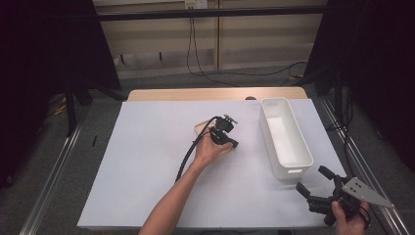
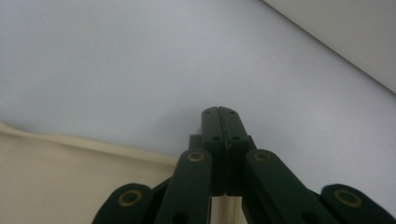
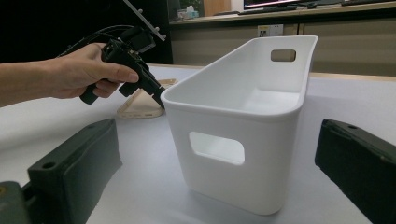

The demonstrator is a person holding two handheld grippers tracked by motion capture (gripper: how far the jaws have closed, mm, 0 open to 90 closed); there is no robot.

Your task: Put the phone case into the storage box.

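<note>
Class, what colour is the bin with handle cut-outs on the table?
The bin is plain white, clearest in the right gripper view.

Near my left gripper (image 1: 234,144): its closed jaws sit low over the flat wooden tray (image 1: 201,128); bare white mat (image 1: 147,161) spreads to its left and toward me.
Between my grippers: the tall white bin (image 1: 285,137) stands in the way, long side on, its walls well above the mat.
In front of my right gripper (image 1: 309,182): jaws apart, and the bin's near end wall (image 3: 233,154) blocks the straight line ahead.
Way around: open mat (image 3: 140,177) lies beside the bin toward the tray.
Far edge: a wooden strip of table (image 1: 215,94) stays free behind the mat.
</note>
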